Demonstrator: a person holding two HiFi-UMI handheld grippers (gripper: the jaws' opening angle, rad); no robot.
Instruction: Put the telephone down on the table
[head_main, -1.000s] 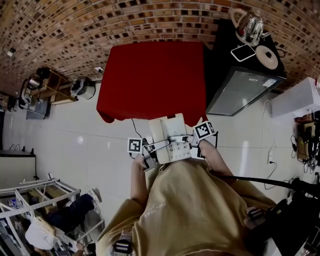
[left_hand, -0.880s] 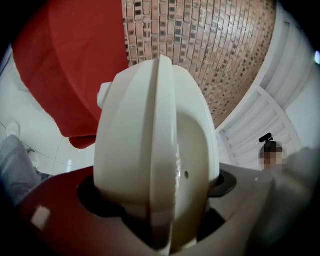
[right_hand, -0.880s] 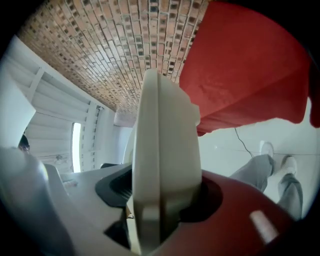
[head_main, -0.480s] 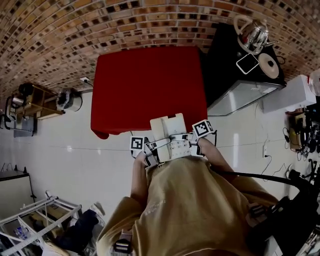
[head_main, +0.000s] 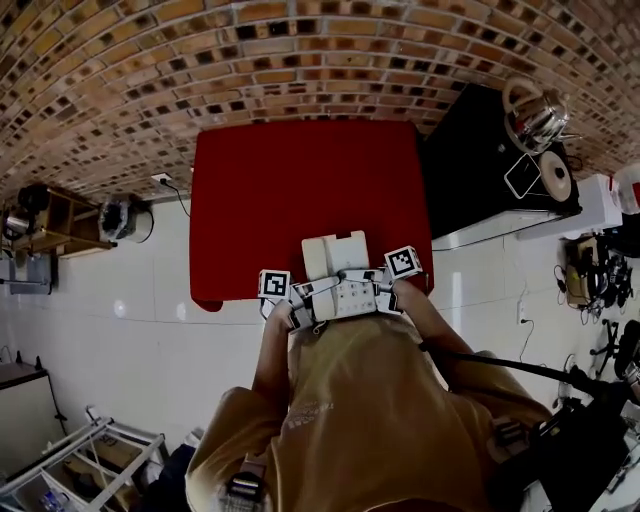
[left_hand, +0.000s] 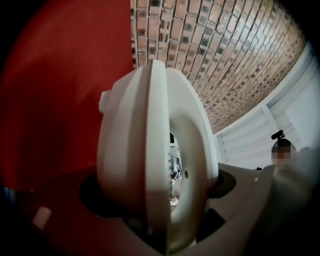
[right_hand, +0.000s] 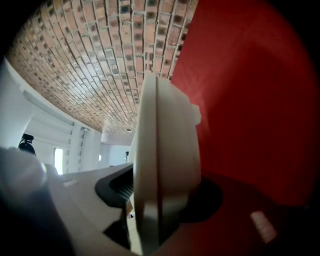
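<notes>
A cream-white telephone (head_main: 338, 272) with a keypad hangs level between my two grippers, over the near edge of the red table (head_main: 300, 180). My left gripper (head_main: 303, 293) clamps its left side and my right gripper (head_main: 381, 286) its right side. In the left gripper view the telephone (left_hand: 155, 155) stands edge-on and fills the middle, with the jaws of that gripper (left_hand: 160, 202) pressed on it and the red table (left_hand: 50, 100) behind. The right gripper view shows the same telephone (right_hand: 162, 160) clamped by that gripper (right_hand: 160, 197) in front of the red table (right_hand: 250, 100).
A black cabinet (head_main: 470, 170) stands right of the table and bears a metal kettle (head_main: 535, 110) and a small tablet (head_main: 522, 175). A brick wall runs behind. A wooden shelf (head_main: 50, 215) is at the left, a metal rack (head_main: 80, 470) at lower left.
The person has walked towards the red table, which now lies closer and under the telephone's front. Both grippers keep the same hold on the telephone.
</notes>
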